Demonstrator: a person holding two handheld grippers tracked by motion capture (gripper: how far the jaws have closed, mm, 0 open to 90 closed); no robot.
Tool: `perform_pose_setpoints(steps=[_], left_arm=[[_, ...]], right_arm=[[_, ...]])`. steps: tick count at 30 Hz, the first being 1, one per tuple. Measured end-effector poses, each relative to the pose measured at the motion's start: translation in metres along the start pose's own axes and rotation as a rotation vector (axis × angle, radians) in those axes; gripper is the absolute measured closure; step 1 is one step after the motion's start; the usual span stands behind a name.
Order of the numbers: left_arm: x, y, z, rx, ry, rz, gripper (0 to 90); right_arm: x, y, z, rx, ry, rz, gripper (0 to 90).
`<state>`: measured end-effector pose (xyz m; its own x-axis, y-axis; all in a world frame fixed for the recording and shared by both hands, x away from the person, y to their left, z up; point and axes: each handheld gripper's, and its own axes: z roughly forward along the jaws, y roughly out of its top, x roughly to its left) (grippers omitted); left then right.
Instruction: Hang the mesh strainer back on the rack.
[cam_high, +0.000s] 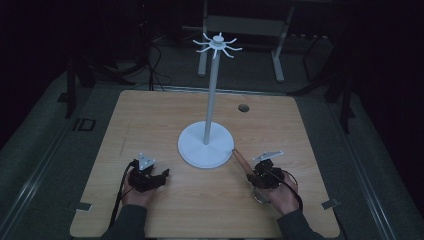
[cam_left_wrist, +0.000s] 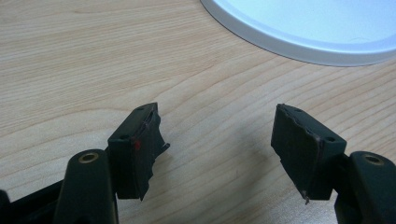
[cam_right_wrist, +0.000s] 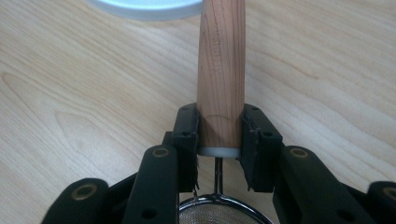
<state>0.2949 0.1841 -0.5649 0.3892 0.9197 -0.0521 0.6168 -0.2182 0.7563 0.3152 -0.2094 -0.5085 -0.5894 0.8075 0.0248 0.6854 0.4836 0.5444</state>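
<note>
Here, right gripper (cam_right_wrist: 219, 140) pinching strainer's wooden handle (cam_right_wrist: 221, 70) near its metal end (faint stamp on wood, unreadable), mesh bowl (cam_right_wrist: 219, 213) below jaws, handle tip by white stand base (cam_high: 205, 145). Left gripper (cam_left_wrist: 217, 149) spread wide, empty, over tabletop (cam_left_wrist: 93, 60).

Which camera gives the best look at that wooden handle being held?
The right gripper view: the wooden handle stands large between the right hand-held gripper jaws, with grain and the metal sieve below. The high view shows it small and dim beside the white stand base.
</note>
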Motion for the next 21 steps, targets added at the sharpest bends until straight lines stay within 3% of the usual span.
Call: perform_pose_setpoints(steps=[21], left_arm=[[0.0,0.0,0.0,0.0,0.001,0.003,33.3]], right_arm=[[0.0,0.017,-0.008,-0.135,0.008,0.021,69.8]])
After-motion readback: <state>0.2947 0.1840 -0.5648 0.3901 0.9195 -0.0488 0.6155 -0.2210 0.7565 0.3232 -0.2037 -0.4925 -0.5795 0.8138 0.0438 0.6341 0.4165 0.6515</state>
